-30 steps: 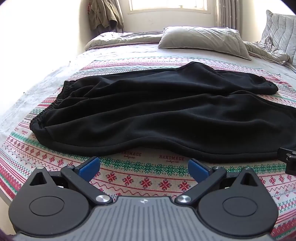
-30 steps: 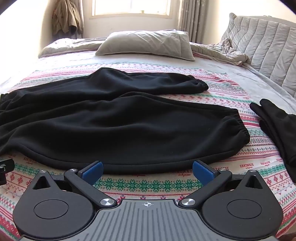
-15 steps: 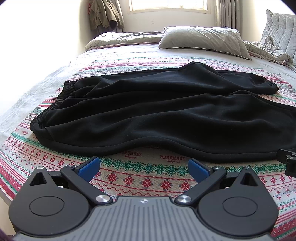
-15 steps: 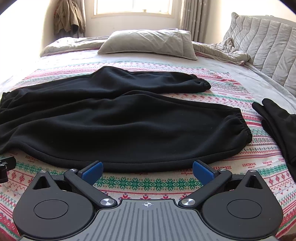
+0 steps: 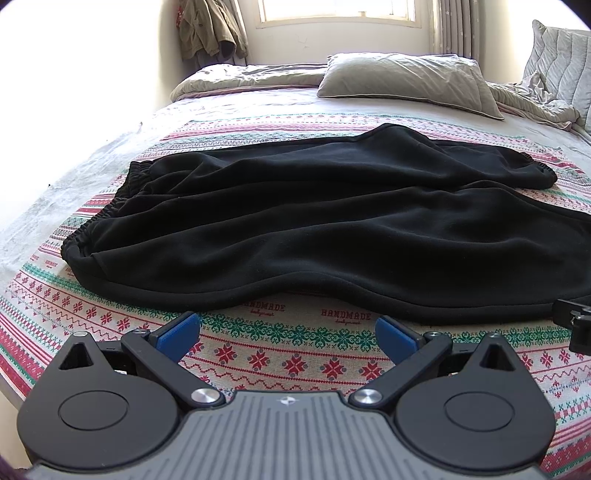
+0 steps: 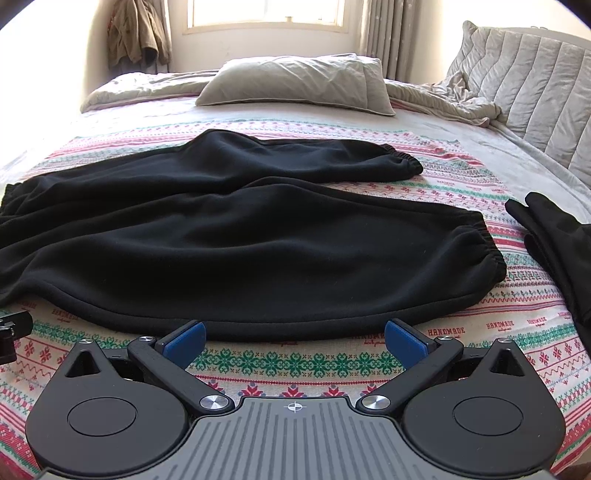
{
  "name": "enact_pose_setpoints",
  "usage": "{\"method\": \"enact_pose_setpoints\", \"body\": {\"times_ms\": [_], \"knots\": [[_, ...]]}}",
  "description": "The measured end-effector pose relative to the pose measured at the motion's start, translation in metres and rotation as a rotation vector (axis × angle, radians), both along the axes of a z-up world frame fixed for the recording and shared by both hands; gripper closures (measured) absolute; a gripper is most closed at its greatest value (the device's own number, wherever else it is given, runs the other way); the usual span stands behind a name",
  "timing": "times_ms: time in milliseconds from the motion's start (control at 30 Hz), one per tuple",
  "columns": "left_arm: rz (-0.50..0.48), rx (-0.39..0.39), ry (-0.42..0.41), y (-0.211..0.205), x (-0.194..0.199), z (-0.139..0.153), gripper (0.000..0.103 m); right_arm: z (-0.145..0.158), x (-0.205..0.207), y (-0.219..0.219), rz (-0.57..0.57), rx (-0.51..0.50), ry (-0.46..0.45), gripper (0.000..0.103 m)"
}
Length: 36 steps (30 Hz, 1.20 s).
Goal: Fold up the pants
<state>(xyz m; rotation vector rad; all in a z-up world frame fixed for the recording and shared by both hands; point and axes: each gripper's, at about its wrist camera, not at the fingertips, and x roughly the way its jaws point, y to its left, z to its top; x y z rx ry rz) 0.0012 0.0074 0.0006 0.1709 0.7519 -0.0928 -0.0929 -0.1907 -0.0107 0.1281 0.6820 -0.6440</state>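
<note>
Black pants [image 5: 314, 229] [image 6: 236, 243] lie spread across a patterned blanket [image 5: 280, 354] [image 6: 291, 362] on a bed. The elastic waistband is at the left in the left wrist view; two cuffed legs point right in the right wrist view, the near leg partly over the far one. My left gripper [image 5: 288, 334] is open, just short of the near hem below the seat. My right gripper [image 6: 293, 338] is open too, its blue pads at the near leg's lower edge, holding nothing. A piece of the other gripper shows at the frame's edge in both views.
Another black garment [image 6: 554, 243] lies at the right on the blanket. A grey pillow [image 6: 295, 85] and rumpled duvet [image 6: 443, 99] sit at the back, a padded headboard [image 6: 535, 81] at right. A jacket [image 5: 212, 29] hangs by the window. The bed edge is at the left.
Both grippers have crept slightly forward toward the near hem of the pants; the right view has shifted a little. The pants have not moved and both grippers stay open.
</note>
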Motion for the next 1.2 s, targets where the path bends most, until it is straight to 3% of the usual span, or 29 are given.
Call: {"method": "enact_pose_setpoints", "body": {"times_ms": [1200], "knots": [[0.001,-0.001,0.001,0.0013,-0.0001,0.0005,0.000,-0.0039,-0.0019,-0.0009,-0.003,0.008,0.004,0.000]]}}
